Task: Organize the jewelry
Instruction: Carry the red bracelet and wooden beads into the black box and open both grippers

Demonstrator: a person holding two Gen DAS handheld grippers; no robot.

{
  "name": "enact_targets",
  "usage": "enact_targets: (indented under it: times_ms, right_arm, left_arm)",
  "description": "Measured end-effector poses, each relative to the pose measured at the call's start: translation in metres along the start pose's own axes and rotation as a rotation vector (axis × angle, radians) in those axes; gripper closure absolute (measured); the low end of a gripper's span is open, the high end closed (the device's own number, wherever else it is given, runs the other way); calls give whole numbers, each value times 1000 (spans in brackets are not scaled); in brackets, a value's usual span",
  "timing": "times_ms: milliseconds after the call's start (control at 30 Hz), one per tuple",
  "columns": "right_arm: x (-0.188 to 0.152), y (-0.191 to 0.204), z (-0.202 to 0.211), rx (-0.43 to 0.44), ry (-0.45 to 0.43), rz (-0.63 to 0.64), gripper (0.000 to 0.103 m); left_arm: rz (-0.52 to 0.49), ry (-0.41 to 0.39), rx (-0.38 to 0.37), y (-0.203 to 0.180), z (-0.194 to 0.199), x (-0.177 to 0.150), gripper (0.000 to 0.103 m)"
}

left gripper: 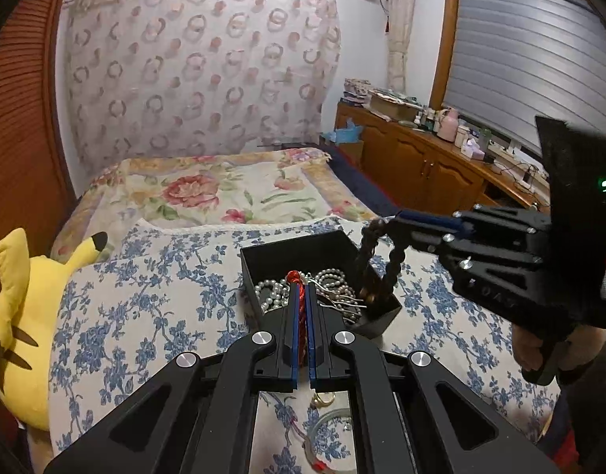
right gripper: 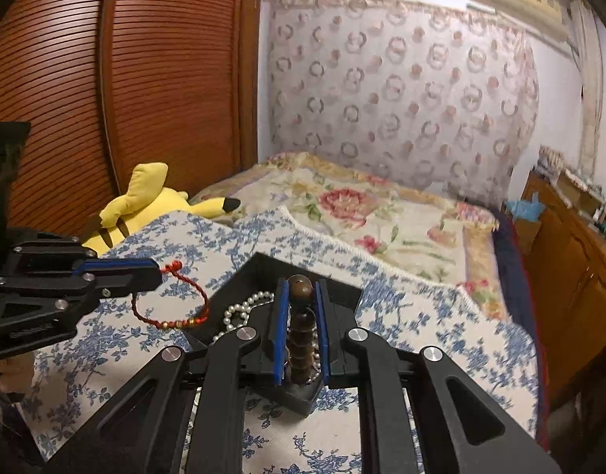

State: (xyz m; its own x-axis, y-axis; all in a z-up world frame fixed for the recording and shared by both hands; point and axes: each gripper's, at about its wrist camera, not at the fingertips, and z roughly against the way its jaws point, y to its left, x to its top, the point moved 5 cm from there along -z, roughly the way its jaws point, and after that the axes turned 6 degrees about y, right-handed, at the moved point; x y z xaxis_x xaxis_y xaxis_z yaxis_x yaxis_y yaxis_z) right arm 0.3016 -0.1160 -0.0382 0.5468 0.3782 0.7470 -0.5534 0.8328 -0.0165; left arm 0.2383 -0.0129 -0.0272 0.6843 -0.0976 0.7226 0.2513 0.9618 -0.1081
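From the left wrist view, your left hand-held gripper (left gripper: pixel 301 296) has its blue pads pressed together on a thin red cord bracelet (left gripper: pixel 301 303), holding it over a black square open box (left gripper: pixel 376 312) that sits on the bed's blue-flowered white cover (left gripper: pixel 144 308). The box holds white pearl strands (left gripper: pixel 275 290). Your right hand-held gripper (left gripper: pixel 397 215) reaches in from the right, pinching a dark brown wooden bead bracelet (left gripper: pixel 368 254) whose loop hangs down into the box, likely so it can be dropped in. A pale green bangle (left gripper: pixel 322 424) lies on the cover below.

From the right wrist view, the right gripper's pads clamp the brown beads over the box. The left gripper holds the red cord loop with gold beads just beside the box's rim. A yellow plush toy (right gripper: pixel 144 201) lies behind.
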Motion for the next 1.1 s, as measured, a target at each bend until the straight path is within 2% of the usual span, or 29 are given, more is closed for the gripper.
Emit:
enact_targets:
  times_ms: [100, 433, 967, 1067, 1100]
  right_arm:
    - [-5, 1, -10, 22, 19, -17, 88]
    - [-10, 1, -16, 16, 33, -29, 87]
    - [-33, -1, 4, 34, 25, -31, 87]
    - [-40, 3, 7, 33, 24, -14, 87]
    - [-43, 4, 8, 36, 25, -12, 87]
  left_arm:
    - [2, 7, 4, 1, -6, 3, 101]
    - [6, 11, 11, 3, -23, 18, 101]
    - [6, 42, 47, 5, -61, 31, 101]
    - [4, 48, 51, 4, -63, 29, 93]
    - [2, 49, 57, 4, -63, 27, 74]
